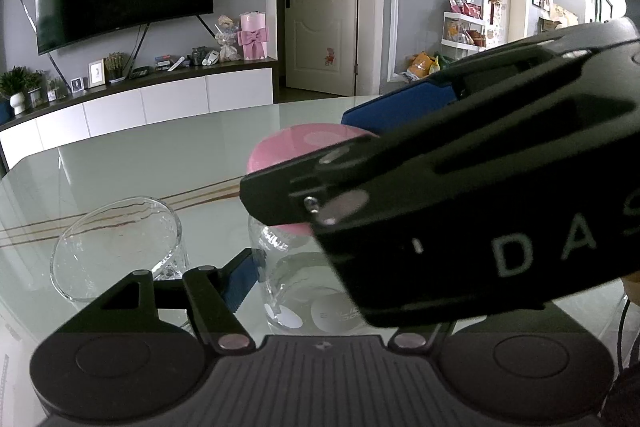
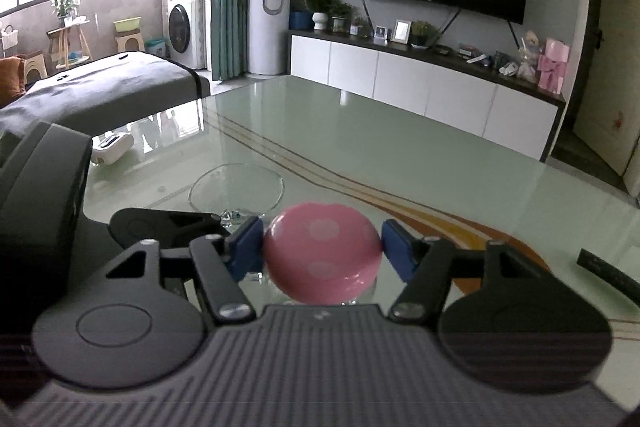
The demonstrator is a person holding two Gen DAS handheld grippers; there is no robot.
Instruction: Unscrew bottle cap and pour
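Desk (image 2: 400, 147): your glass-topped desk carries the bottle and the tumbler.
Bottle (image 1: 296, 291): clear, upright, seemingly empty; your left gripper (image 1: 280, 291) pinches its body.
Tumbler (image 1: 116, 247): stands beside the bottle, nothing visibly in it.
Cap (image 2: 322, 253): pink, still on; your right gripper (image 2: 322, 251) clamps it from both sides.
Progress: early (unscrewing underway at best); pouring remains.
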